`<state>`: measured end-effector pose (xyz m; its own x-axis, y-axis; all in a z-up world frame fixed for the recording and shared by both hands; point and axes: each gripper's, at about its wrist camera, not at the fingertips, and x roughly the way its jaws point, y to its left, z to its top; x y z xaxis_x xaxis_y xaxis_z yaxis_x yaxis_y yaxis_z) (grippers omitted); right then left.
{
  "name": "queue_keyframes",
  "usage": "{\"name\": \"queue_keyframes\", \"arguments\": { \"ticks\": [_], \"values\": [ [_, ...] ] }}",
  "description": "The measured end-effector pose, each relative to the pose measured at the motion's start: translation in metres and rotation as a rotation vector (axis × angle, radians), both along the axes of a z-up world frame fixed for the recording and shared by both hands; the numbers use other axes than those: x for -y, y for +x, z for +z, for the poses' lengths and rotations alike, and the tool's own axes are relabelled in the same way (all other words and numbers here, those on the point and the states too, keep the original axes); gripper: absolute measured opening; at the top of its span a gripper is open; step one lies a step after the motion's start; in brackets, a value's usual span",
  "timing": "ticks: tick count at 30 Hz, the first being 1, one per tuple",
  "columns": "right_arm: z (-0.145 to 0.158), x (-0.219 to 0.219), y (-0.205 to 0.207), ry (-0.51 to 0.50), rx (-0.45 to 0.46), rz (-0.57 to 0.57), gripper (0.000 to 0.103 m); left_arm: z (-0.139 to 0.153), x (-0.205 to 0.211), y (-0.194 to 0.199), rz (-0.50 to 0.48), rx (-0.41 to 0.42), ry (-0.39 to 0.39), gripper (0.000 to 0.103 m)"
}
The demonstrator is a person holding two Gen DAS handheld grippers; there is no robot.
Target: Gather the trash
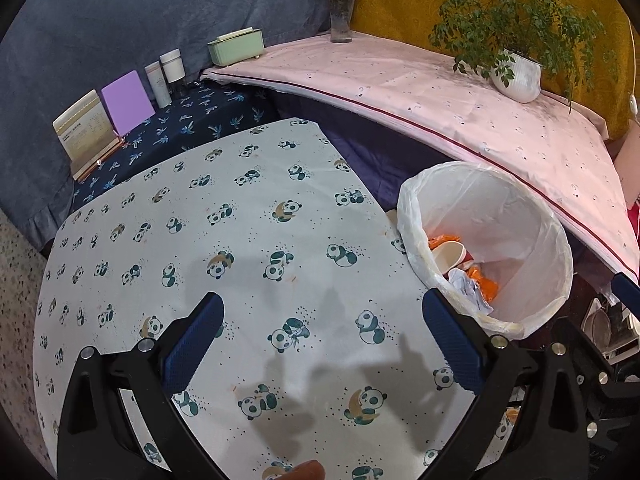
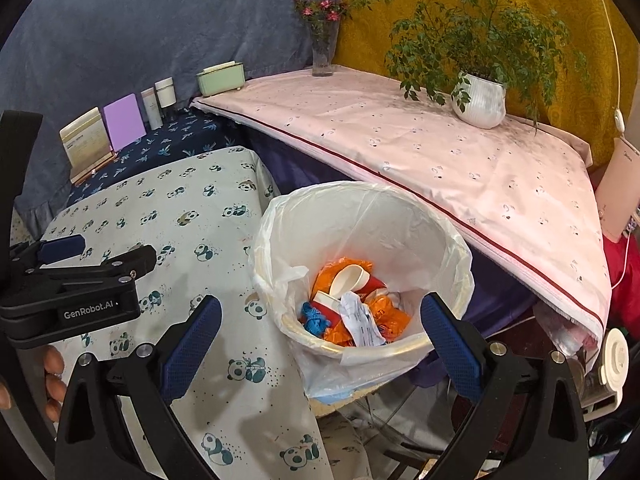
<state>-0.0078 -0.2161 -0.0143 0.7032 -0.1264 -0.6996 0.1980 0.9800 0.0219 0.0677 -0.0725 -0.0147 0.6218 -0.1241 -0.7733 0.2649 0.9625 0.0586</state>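
A white bin (image 2: pixel 400 216) lined with a clear plastic bag stands beside the panda-print table (image 2: pixel 168 216). Inside lie orange wrappers (image 2: pixel 340 268), red-and-white paper cups (image 2: pixel 348 280), crumpled white paper (image 2: pixel 360 316) and a blue scrap (image 2: pixel 314 318). My right gripper (image 2: pixel 320 312) hangs open just above the bin's near rim, nothing between its blue pads. My left gripper (image 1: pixel 320 312) is open over the bare tablecloth (image 1: pixel 248 240), with the bin (image 1: pixel 500 208) to its right. The left gripper (image 2: pixel 80 264) also shows at the left edge of the right wrist view.
A pink-covered table (image 2: pixel 440 152) with a white potted plant (image 2: pixel 480 100) and a glass flower vase (image 2: pixel 322 52) stands behind the bin. On a dark patterned surface sit a green box (image 2: pixel 220 78), bottles (image 2: pixel 160 100), a purple card (image 2: pixel 124 122) and a card stand (image 2: pixel 86 144). Clutter lies at lower right.
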Motion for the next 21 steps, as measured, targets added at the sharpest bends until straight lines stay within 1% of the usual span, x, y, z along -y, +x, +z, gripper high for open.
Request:
{"name": "queue_keyframes", "arguments": {
  "ticks": [6,21],
  "values": [
    [0.002,0.005,-0.008,0.009,-0.001,-0.021,0.096,0.0,0.007,-0.007,-0.02,-0.008,0.002,0.095],
    [0.002,0.008,-0.017,-0.011,-0.029,-0.015,0.096,-0.005,0.015,-0.019,-0.035,-0.056,0.003,0.095]
  ]
}}
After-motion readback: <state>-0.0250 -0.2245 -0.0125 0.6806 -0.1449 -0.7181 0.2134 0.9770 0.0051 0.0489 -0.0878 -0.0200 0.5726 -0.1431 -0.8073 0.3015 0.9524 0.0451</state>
